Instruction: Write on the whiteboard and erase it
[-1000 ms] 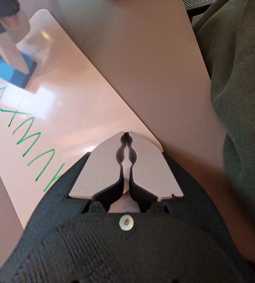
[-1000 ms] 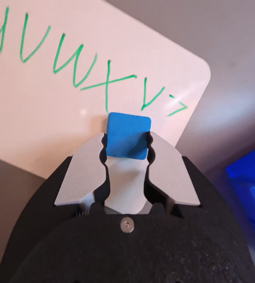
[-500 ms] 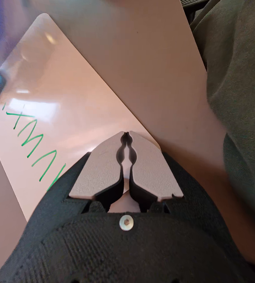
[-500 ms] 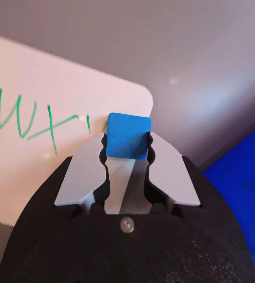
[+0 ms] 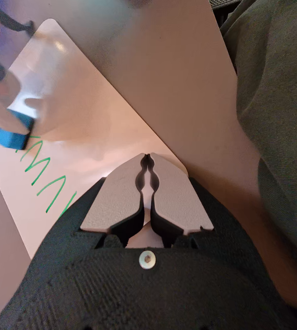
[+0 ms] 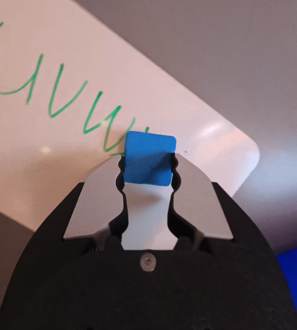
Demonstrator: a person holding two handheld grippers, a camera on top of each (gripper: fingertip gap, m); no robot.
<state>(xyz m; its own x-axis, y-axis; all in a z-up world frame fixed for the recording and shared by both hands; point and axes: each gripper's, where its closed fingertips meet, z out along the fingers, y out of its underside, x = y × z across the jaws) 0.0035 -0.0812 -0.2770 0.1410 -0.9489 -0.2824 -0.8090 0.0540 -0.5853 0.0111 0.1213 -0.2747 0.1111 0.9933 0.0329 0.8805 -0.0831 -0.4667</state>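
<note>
The right claw (image 6: 147, 160) had its pads pressed on both sides of a blue eraser (image 6: 148, 157), likely light, soft foam, best gripped across its flanks, on the whiteboard (image 6: 188, 110) at the green writing (image 6: 60, 100). At the whiteboard's six o'clock corner, the left claw (image 5: 147, 155) was closed, empty.

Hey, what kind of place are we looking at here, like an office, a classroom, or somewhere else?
Probably an office or lab desk, though little shows. A small whiteboard with green marker strokes lies flat on a plain grey tabletop, and a seated person's grey-green garment is close by.
</note>
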